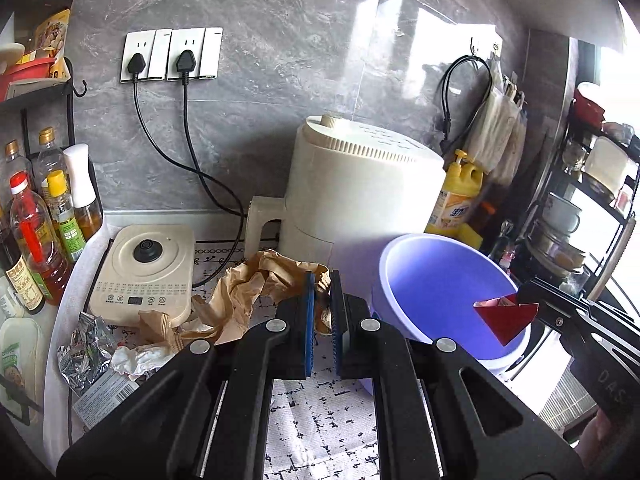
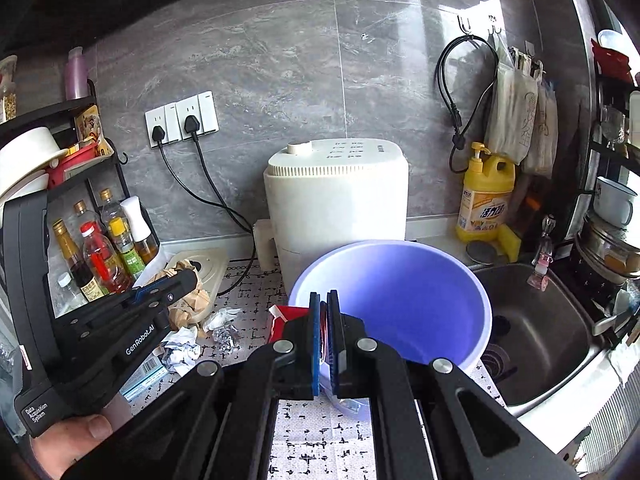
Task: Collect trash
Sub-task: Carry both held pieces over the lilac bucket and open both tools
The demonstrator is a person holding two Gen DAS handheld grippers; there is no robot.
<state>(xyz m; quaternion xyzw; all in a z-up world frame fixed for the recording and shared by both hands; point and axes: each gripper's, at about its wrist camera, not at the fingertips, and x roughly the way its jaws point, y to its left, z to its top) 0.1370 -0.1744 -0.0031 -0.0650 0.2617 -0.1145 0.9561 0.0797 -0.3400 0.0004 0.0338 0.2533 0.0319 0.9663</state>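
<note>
- Grey marble-look wall tiles back a kitchen worktop [image 1: 320, 420] covered by a white mat with black dashes; a steel sink [image 2: 540, 332] lies at its right end.
- Left hand-held gripper [image 1: 322, 304]: jaws nearly closed, clamped on a crumpled brown paper bag [image 1: 248, 292]; the paper trails from the pads leftward and down toward the worktop.
- Right hand-held gripper [image 2: 324, 320]: jaws fully closed, pinching a red carton [image 2: 286, 318]; in the left wrist view the carton [image 1: 506, 320] hangs over the bucket's mouth, one corner pointing down.
- Bucket [image 1: 432, 292]: one, purple, upright, open, standing on the worktop in front of the air fryer.
- Loose trash on the worktop, left side: one silver foil wrapper [image 1: 84, 348], one crumpled white tissue [image 1: 140, 360], one printed label slip [image 1: 104, 398].
- Appliances: one cream air fryer [image 1: 360, 188], one induction cooker [image 1: 144, 272].
- Wall sockets: two plugs [image 1: 186, 62] inserted.
- Yellow detergent bottle [image 2: 486, 192]: one, upright beside the sink.
- Condiment bottles [image 1: 36, 232]: a cluster at far left, exact count unclear.
</note>
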